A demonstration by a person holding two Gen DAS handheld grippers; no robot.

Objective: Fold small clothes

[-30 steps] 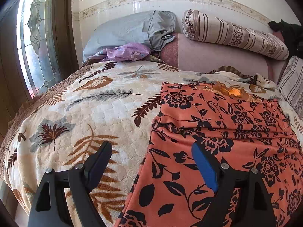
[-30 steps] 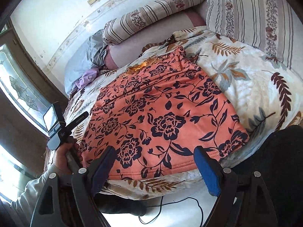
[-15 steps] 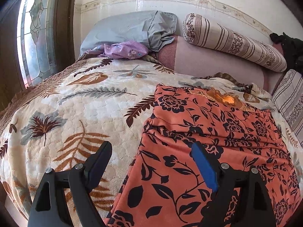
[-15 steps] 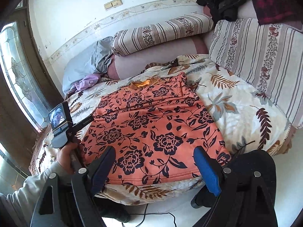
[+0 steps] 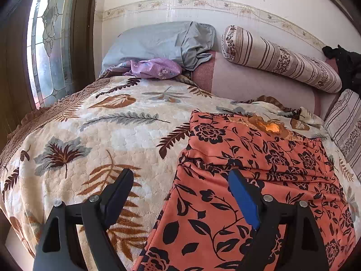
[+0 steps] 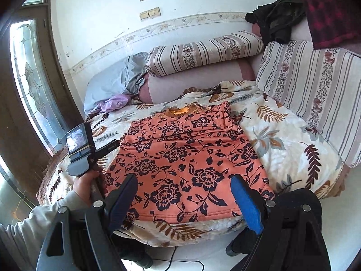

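My left gripper [image 5: 180,188] hangs above the bed with its jaws spread wide and nothing between the pads; one finger sits over the leaf-print blanket [image 5: 94,135], the other over the left edge of the orange floral top [image 5: 248,158]. My right gripper [image 6: 183,194] is just as wide apart and empty, hovering over the near hem of the same orange floral top [image 6: 180,158] at the foot edge of the bed.

The top lies flat on the blanket [image 6: 282,135], neckline toward the cushions and hem toward me. A crease line runs straight across it below the neckline, and its sleeves look tucked in under the body, though I can't be sure from these angles. In the right wrist view my left hand [image 6: 86,184] grips the handle of the left gripper [image 6: 112,145] beside the top's left edge, grey sleeve [image 6: 33,221] trailing back.

Behind the top, a striped bolster [image 5: 279,61] rests on a pink cushion [image 5: 255,83]. To its left a grey pillow [image 5: 158,43] leans on the wall with a crumpled lilac garment [image 5: 155,67] in front of it. Dark clothes [image 6: 277,18] are heaped on the striped backrest [image 6: 315,85] at right.
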